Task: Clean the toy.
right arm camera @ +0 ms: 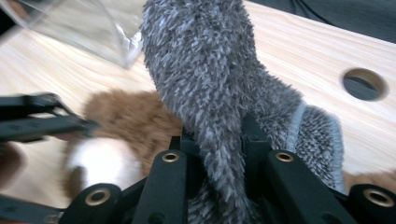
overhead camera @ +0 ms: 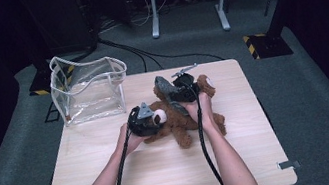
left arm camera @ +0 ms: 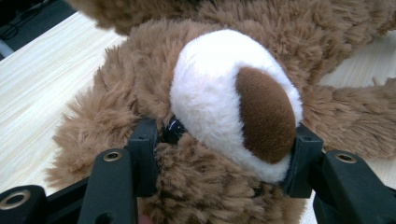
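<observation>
While left hand-held gripper (left arm camera: 219,163) pinches teddy bear (overhead camera: 177,118) head mid-desk (overhead camera: 166,173), right hand-held gripper (right arm camera: 218,140) pinches grey sock (right arm camera: 210,84) just beyond; sock's long axis points far-left toward clear bag (overhead camera: 88,87).

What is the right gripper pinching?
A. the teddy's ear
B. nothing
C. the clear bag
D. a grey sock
D: in the right gripper view, the right gripper has its jaws closed tight on a fuzzy grey sock, held above the teddy.
</observation>
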Available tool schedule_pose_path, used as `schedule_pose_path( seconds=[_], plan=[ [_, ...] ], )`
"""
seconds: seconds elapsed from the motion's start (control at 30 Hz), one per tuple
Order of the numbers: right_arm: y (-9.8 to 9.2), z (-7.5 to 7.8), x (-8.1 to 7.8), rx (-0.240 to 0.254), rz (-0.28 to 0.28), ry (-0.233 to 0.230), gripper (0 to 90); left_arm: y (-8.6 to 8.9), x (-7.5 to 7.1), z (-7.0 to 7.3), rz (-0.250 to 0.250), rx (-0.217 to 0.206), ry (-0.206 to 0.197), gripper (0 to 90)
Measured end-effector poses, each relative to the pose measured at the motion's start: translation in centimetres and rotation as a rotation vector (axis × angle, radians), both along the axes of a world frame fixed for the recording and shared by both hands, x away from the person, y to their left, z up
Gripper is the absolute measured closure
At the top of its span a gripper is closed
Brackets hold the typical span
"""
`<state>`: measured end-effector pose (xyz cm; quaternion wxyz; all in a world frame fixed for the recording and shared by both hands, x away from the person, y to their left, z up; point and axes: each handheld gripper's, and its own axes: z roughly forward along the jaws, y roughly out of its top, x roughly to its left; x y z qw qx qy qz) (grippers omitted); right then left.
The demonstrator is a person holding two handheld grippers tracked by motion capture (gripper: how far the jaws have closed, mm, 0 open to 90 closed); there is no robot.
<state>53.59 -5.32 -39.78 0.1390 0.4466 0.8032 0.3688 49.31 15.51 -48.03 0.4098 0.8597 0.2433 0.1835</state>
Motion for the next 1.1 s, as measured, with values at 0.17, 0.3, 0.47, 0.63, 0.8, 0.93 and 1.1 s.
schedule_pose_path(
  seconds=[0.17, 0.3, 0.47, 0.63, 0.8, 0.93, 1.1],
  plan=[
    [-1.6, 1.2, -0.8, 0.005, -0.051, -0.065, 76.4, 0.1, 0.1, 0.0, -0.007, 0.003, 0.002, 43.9],
    [-2.6, 2.0, -1.3, -0.061, -0.171, -0.098, 76.4, 0.0, 0.1, 0.0, -0.005, 0.002, 0.003, 43.9],
    [-2.4, 0.5, -0.7, -0.073, -0.156, -0.05, 76.4, 0.0, 0.0, 0.0, -0.004, 0.005, 0.004, 43.9],
    [-1.9, -0.4, -0.4, -0.014, -0.028, 0.027, 76.3, 0.0, -0.1, 0.0, -0.004, 0.009, 0.002, 43.9],
    [-1.9, 0.7, -0.6, -0.085, -0.124, -0.068, 76.2, 0.0, 0.0, 0.0, -0.005, 0.002, 0.0, 43.9],
    [-1.6, 0.0, 0.0, -0.204, -0.126, -0.049, 76.4, 0.0, -0.1, 0.0, -0.001, 0.01, -0.002, 43.9],
    [-3.5, 0.1, 0.9, -0.234, -0.214, -0.042, 76.6, 0.0, -0.1, 0.0, -0.003, 0.011, -0.003, 43.8]
  ],
)
